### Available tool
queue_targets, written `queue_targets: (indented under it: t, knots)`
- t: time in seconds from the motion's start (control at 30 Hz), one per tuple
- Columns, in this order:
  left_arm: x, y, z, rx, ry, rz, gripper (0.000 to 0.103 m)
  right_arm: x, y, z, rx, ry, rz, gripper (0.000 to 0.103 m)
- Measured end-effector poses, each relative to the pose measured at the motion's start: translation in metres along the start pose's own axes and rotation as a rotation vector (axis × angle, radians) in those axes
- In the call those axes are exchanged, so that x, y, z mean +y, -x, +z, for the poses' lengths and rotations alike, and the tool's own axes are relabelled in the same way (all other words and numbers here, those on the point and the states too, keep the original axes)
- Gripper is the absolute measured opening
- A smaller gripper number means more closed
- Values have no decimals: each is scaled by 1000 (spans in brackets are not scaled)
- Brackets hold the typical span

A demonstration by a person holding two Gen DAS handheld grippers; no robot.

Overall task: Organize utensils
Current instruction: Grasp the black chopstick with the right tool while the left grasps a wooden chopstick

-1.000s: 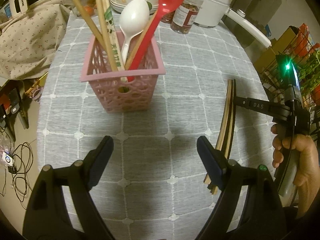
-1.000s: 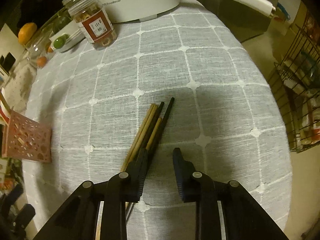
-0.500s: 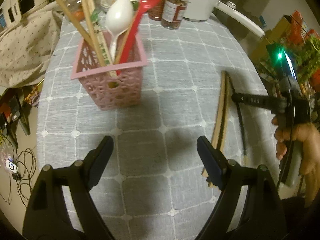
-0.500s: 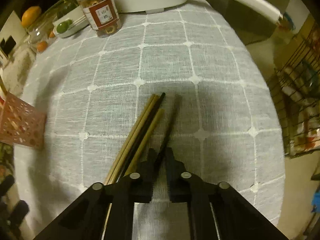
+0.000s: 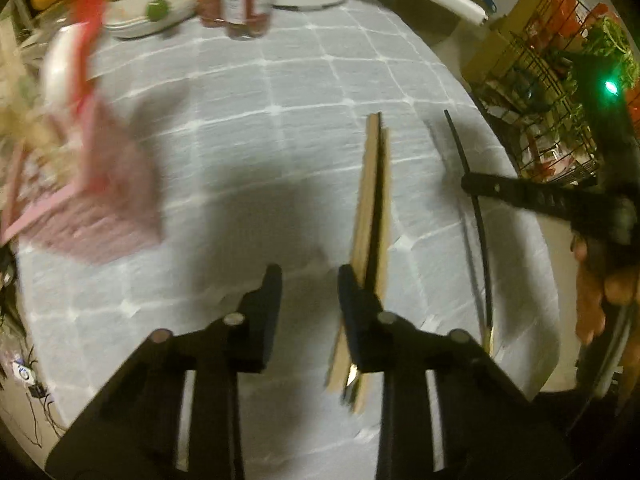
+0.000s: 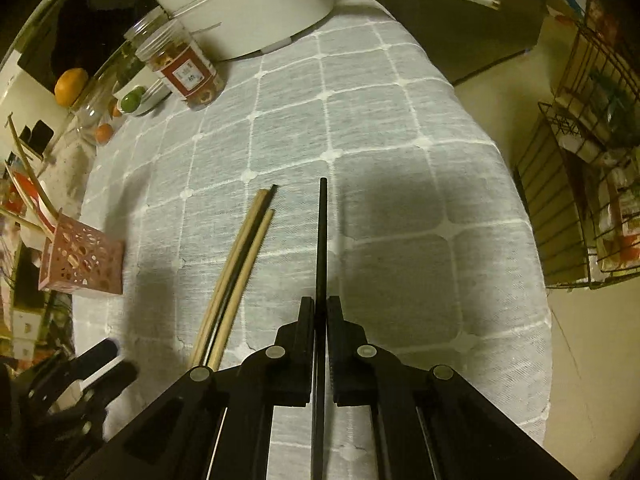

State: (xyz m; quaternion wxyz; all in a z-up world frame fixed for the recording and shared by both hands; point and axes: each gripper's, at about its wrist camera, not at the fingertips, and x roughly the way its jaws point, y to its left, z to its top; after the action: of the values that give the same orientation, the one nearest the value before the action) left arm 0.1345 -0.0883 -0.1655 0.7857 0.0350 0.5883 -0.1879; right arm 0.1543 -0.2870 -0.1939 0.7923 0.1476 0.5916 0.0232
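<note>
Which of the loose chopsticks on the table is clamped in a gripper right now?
The lone black chopstick, pinched in the right gripper. The other chopsticks lie bundled on the tablecloth to its left, ungripped.

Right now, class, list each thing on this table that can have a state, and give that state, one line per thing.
black chopstick: clamped in the right gripper, lifted clear of the others
wooden chopsticks: lying together flat on the cloth
left gripper: jaws closing, nothing between them
pink basket: upright, utensils standing in it
jar: upright, lid on
white pot: standing, lid on
</note>
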Motion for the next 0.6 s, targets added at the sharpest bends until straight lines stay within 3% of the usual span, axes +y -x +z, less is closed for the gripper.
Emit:
queue_targets:
  t: [0.1, 0.17, 0.27, 0.5, 0.6]
  knots:
    - [-11, -17, 21, 20, -3, -25, 20, -8, 2, -1, 6, -11, 20, 6]
    - [-15, -29, 34, 39, 3, -54, 10, -10, 2, -1, 8, -15, 30, 6]
    - [-21, -43, 50, 66, 23, -85, 10, -11, 2, -1, 13, -13, 42, 6]
    - [-38, -56, 66, 88, -26, -24, 10, -13, 0, 2, 24, -6, 61, 6]
    - [-44, -62, 71, 112, -58, 36, 10, -15, 1, 2, 22, -13, 64, 6]
